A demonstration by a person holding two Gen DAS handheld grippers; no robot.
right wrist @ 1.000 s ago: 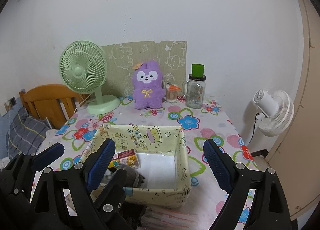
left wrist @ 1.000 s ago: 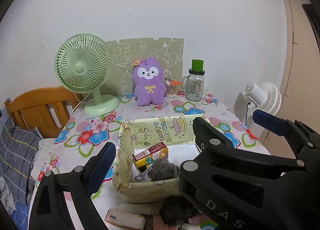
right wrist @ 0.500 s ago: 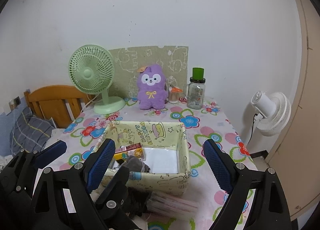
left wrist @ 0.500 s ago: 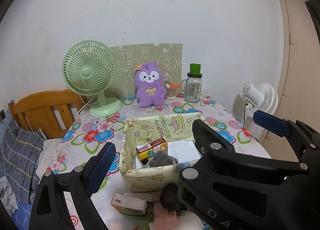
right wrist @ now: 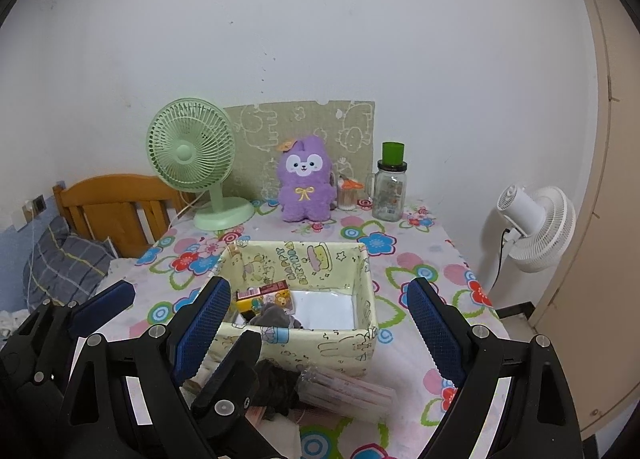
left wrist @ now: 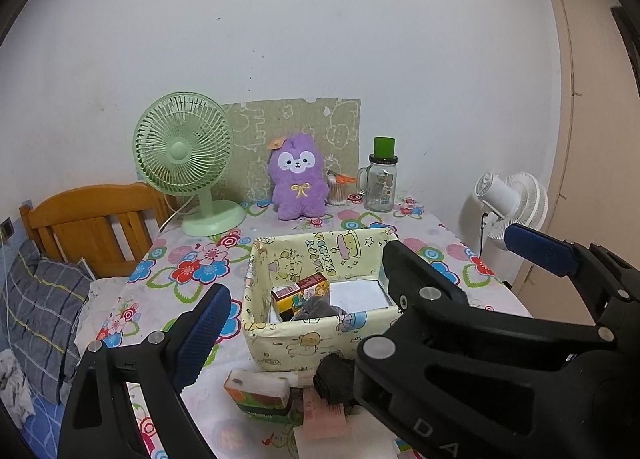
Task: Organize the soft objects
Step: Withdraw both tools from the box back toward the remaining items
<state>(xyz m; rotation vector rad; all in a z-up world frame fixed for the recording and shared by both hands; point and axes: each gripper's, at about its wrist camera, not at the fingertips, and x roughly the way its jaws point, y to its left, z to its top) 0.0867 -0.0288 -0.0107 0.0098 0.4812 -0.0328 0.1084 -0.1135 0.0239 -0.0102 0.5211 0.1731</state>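
Right wrist | box (right wrist: 304, 259) reads "HAPPY BIRTHDAY" | right hand-held gripper (right wrist: 320, 323) apart, empty

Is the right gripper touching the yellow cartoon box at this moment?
Apart. In the right wrist view the right gripper hangs open above the near side of the yellow cartoon box, both blue pads in the air, nothing between them.

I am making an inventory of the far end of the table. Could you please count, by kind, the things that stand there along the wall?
Green desk fan: 1
Purple plush toy with a yellow bow: 1
Clear glass jar with a green lid: 1
Small clear cup with an orange top: 1
Green patterned board against the wall: 1
Total: 5
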